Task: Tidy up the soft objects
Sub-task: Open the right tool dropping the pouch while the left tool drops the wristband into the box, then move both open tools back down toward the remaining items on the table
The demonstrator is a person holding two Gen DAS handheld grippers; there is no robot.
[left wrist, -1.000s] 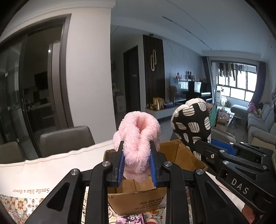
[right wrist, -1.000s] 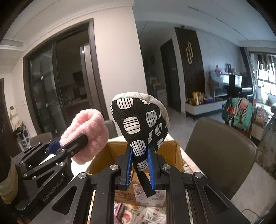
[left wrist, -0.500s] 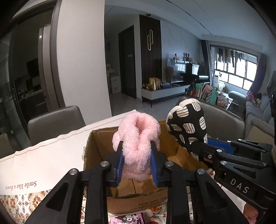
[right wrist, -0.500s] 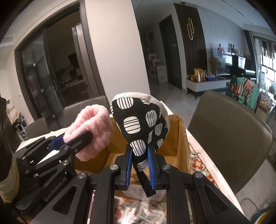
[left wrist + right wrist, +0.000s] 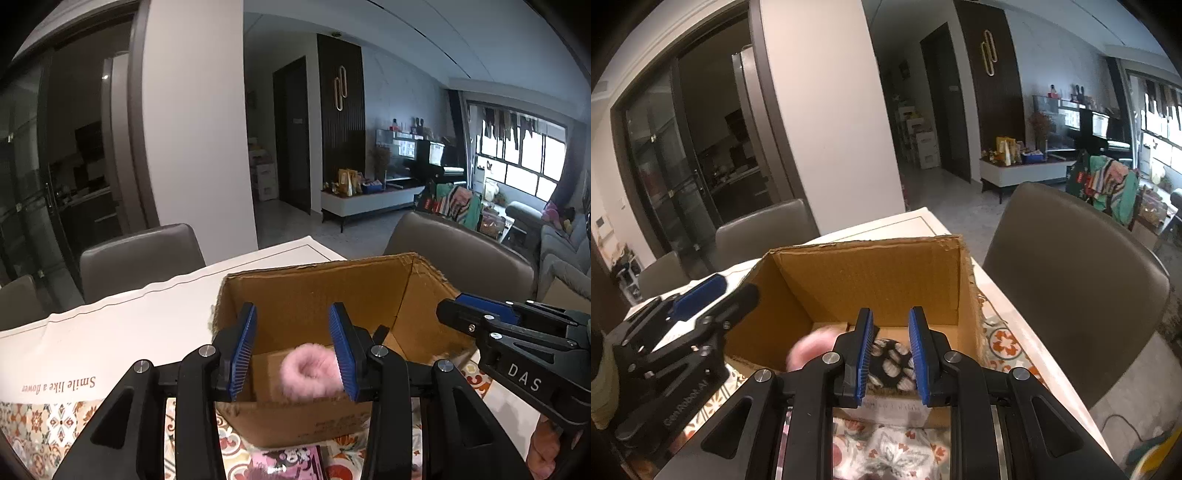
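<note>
Both soft things have dropped into the box (image 5: pixel 314 424). My left gripper (image 5: pixel 293 347) jaws have just been opening; the right gripper (image 5: pixel 890 356) stands spread too. The fluffy pink slipper (image 5: pixel 310 371) and spotted one (image 5: pixel 890 363) look light and squashy; I'd pinch their rims.

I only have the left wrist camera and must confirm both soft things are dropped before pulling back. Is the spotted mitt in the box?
Observer: Yes. The spotted mitt lies on the floor of the cardboard box.
Operator: Is the right gripper gripping it?
Observer: No. The right gripper has its jaws apart above it, pads not pressing it.
Operator: Where is it from the pink fluffy thing?
Observer: The pink fluffy thing shows blurred to the mitt's left, inside the box.
</note>
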